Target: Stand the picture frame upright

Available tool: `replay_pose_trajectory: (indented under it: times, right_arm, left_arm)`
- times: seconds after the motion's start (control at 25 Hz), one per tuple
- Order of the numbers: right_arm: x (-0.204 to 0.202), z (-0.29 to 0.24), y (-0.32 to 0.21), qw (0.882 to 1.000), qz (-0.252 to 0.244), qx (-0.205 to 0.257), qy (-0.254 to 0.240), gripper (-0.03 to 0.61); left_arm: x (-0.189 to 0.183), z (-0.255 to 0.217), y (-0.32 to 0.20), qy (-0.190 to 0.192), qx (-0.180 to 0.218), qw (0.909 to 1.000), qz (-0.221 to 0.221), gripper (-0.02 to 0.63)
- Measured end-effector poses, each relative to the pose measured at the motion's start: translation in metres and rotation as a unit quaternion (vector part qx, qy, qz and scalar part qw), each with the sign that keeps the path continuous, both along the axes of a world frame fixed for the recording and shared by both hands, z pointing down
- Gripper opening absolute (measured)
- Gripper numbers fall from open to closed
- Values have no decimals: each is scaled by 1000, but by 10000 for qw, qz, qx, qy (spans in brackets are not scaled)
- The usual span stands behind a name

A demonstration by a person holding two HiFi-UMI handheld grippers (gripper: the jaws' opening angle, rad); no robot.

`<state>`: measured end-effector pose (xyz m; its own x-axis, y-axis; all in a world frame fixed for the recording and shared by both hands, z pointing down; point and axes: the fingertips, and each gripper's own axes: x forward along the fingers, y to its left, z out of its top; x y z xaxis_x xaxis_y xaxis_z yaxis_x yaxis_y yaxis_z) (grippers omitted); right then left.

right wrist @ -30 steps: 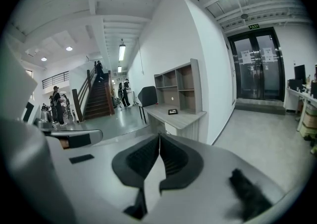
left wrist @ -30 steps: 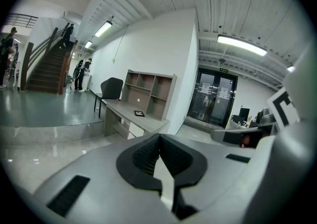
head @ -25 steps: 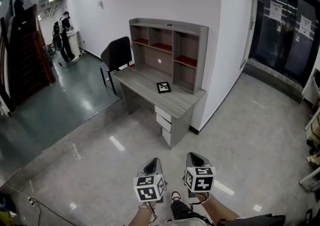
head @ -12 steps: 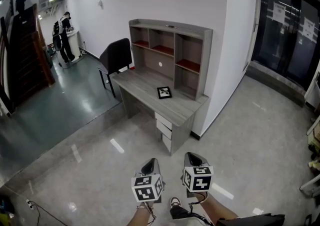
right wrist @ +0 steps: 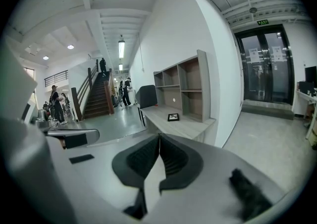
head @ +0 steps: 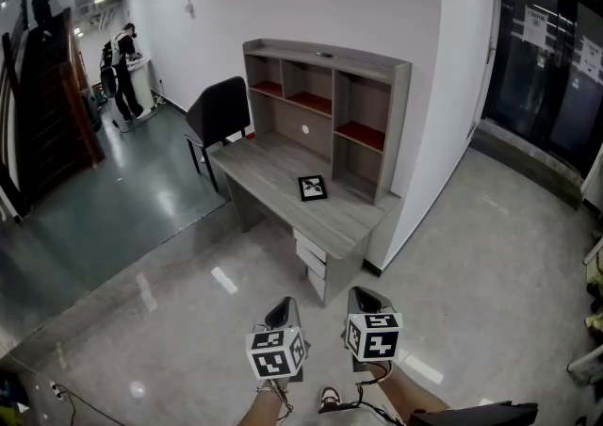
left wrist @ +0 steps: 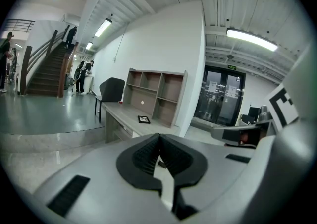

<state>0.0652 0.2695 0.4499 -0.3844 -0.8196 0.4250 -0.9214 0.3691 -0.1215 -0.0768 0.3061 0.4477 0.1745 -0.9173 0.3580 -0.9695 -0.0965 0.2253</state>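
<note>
**Pale hall floor yet to cross, frame not reached**

Glossy floor [head: 188, 311] separates the person from the bench [head: 268, 165], which stands against the white wall under a shelf unit [head: 325, 57], with a dark chair [head: 220, 108] at its far end. The picture frame [head: 313, 188] lies flat on the bench top, near the shelf unit's foot and untouched. By my reading the task is at its approach: reaching, gripping and standing the frame upright all remain.

The left gripper [head: 290, 303] and right gripper [head: 366, 296] are held side by side, low in the head view and well apart from the bench. Both pairs of jaws are closed together with nothing between them.

Compared with a second ago, the bench and frame sit lower and larger in the head view, so the person has walked closer. The grippers keep the same pose.
</note>
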Motion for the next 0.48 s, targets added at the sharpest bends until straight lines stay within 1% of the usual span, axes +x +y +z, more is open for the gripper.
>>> replay_pose_trajectory:
  times: [0.28, 0.48]
  right_arm:
    - [2, -3, -49, 10000, -19, -2, -28, 32]
    - [-1, -2, -80, 10000, -82, -25, -19, 31]
  left_arm:
    - [6, -3, -47, -86, -27, 9999, 97, 12]
    - [6, -5, -79, -91, -1, 9999, 85, 12]
